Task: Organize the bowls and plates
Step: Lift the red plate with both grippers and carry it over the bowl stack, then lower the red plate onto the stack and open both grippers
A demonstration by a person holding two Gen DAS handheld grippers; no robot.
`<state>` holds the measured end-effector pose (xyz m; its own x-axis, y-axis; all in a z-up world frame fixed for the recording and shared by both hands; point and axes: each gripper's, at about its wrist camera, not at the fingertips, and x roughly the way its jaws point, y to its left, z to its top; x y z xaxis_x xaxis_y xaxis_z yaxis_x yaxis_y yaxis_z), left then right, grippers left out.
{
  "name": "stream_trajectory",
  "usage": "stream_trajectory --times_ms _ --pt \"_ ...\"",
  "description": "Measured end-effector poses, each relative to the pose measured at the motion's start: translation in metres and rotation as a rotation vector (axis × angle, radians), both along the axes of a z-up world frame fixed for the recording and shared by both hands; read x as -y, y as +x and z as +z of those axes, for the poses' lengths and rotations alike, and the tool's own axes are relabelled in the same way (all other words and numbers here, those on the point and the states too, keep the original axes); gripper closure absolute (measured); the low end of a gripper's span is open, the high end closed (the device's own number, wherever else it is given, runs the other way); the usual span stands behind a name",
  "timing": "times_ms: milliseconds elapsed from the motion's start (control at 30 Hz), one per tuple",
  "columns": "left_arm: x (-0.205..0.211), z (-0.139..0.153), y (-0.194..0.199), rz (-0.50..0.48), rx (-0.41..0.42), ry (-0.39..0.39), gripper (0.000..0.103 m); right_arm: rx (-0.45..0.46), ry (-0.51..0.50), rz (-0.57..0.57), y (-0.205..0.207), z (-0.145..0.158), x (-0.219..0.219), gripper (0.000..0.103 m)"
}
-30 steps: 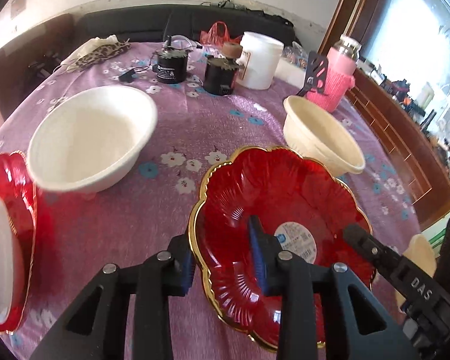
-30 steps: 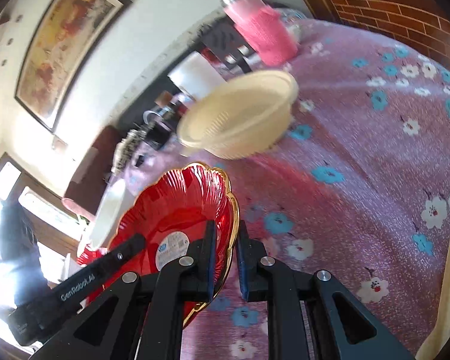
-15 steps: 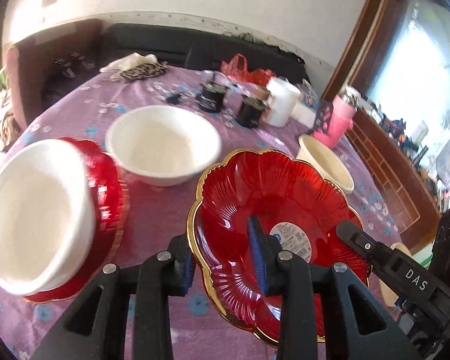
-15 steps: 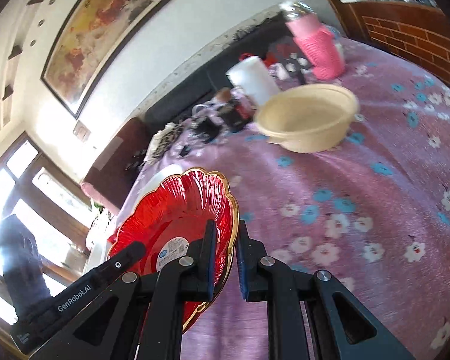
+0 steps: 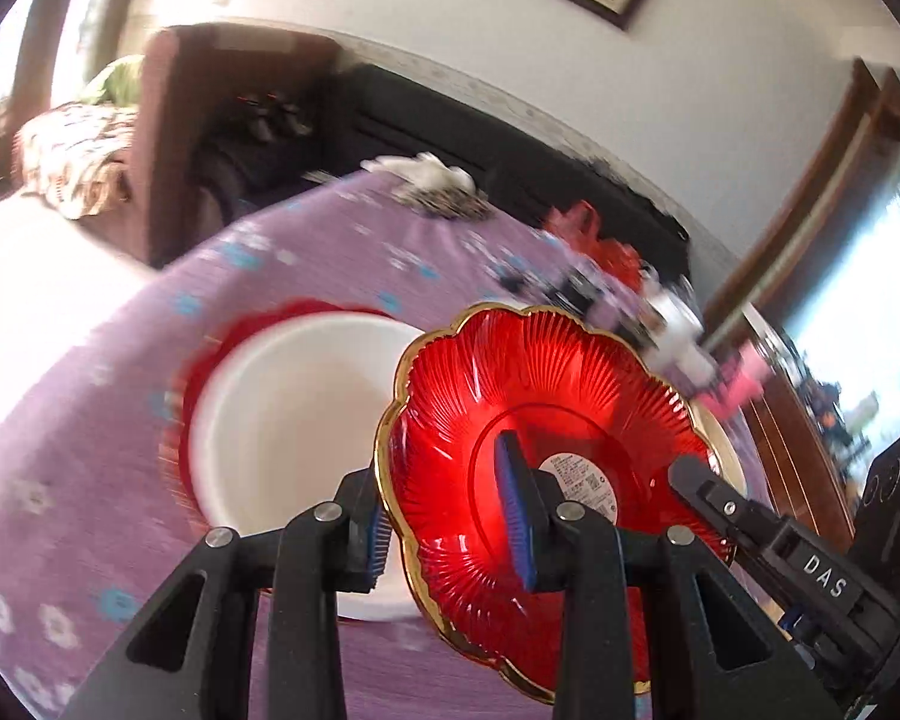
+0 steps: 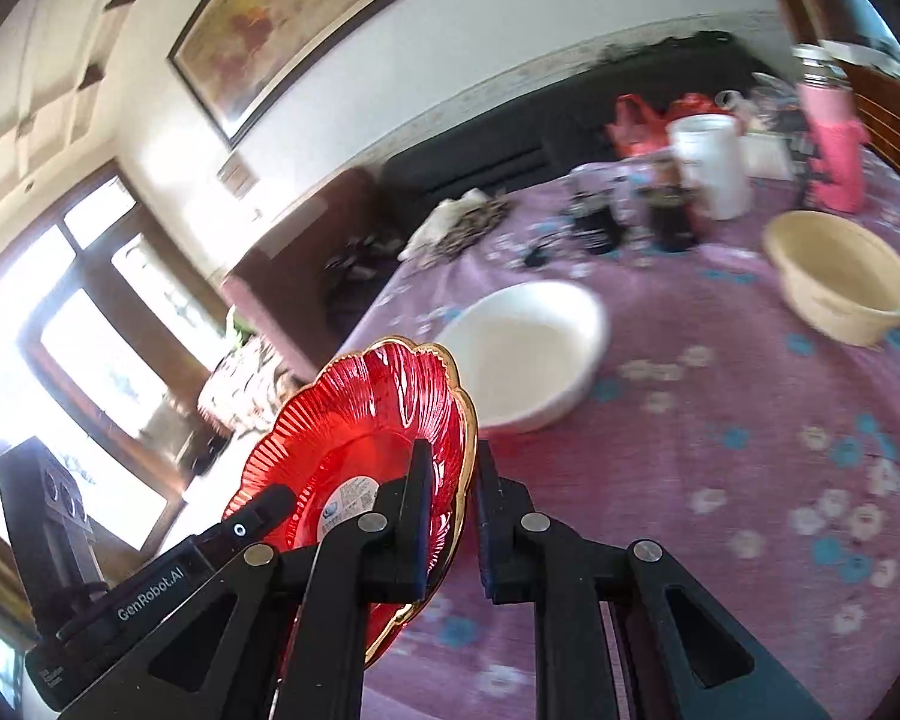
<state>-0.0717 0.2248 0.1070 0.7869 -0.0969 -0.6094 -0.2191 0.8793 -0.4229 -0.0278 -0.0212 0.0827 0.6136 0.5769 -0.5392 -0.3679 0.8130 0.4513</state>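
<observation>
We've got the left gripper point(image 5: 450, 516) and right gripper point(image 6: 453, 516) both clamped on opposite rim edges of the red plate point(image 5: 546, 420), held tilted above the purple tablecloth point(image 6: 750, 450). Just beyond sits a white bowl point(image 5: 282, 438), probably on another red plate, though blur hides it. Farther off is a cream bowl point(image 6: 840, 282). Risk: the glossy rim slips from thin pinches, or the plate clips the bowl.
</observation>
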Motion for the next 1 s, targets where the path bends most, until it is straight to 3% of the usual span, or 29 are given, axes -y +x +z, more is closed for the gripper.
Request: stream_trajectory --times_ms 300,633,700,833,1000 --pt "-0.060 -0.020 -0.004 0.093 -0.035 -0.039 0.072 -0.021 -0.074 0.088 0.008 -0.015 -0.073 0.089" --pt "-0.070 -0.032 0.004 0.082 -0.066 -0.023 0.072 -0.039 -0.132 0.079 0.021 -0.029 -0.094 0.089" --pt "-0.070 -0.033 0.005 0.075 -0.067 -0.025 0.069 -0.038 -0.137 0.076 0.022 -0.030 -0.095 0.088" --pt "-0.067 -0.032 0.007 0.059 -0.071 -0.041 0.052 -0.010 -0.161 0.064 0.020 -0.028 -0.098 0.088" --pt "-0.062 -0.027 0.001 0.067 -0.060 -0.023 0.045 0.056 -0.194 0.049 0.012 -0.020 -0.099 0.086"
